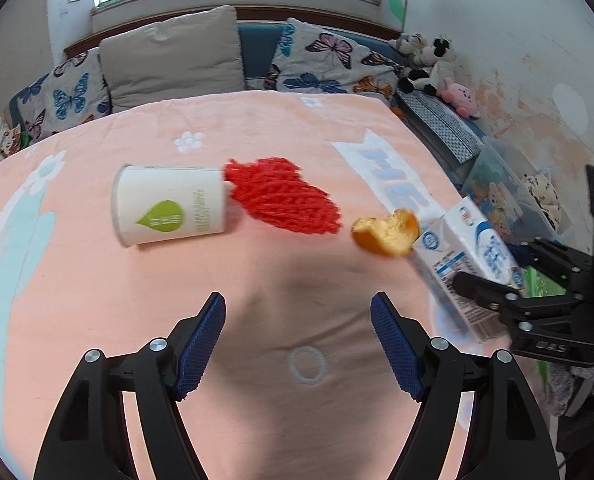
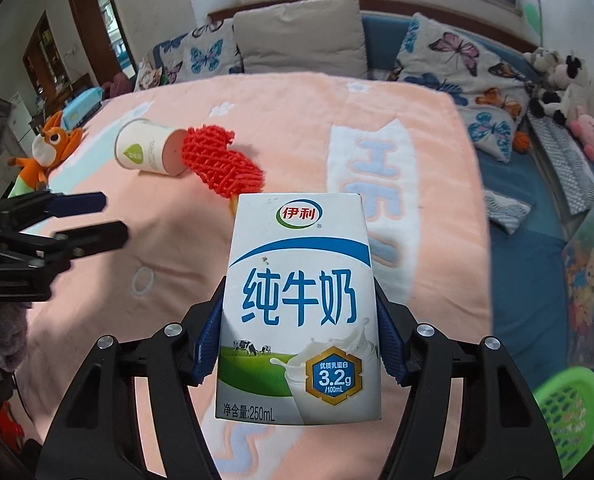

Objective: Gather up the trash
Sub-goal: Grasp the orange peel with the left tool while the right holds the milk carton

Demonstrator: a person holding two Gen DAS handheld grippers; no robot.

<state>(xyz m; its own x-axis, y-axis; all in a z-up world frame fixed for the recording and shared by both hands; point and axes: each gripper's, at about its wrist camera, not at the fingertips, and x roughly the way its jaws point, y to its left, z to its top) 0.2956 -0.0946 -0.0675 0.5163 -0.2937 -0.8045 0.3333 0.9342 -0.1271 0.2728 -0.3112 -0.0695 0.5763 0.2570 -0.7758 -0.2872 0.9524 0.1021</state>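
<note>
Blue-padded fingers (image 2: 391, 344) of my right gripper (image 2: 299, 340) clamp the milk carton (image 2: 299, 312); I keep it level toward the green basket (image 2: 569, 412), left gripper (image 1: 299, 344) wide open, empty.

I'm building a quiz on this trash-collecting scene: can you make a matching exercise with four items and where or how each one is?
Things:
1. milk carton
2. paper cup
3. red foam net
4. orange peel

States:
A. lying on its side on the pink blanket
B. clamped between the right gripper's blue pads
C. curled piece beside the carton, in the left wrist view
D. spread flat at the cup's open mouth

Pairs: 1-B, 2-A, 3-D, 4-C
</note>
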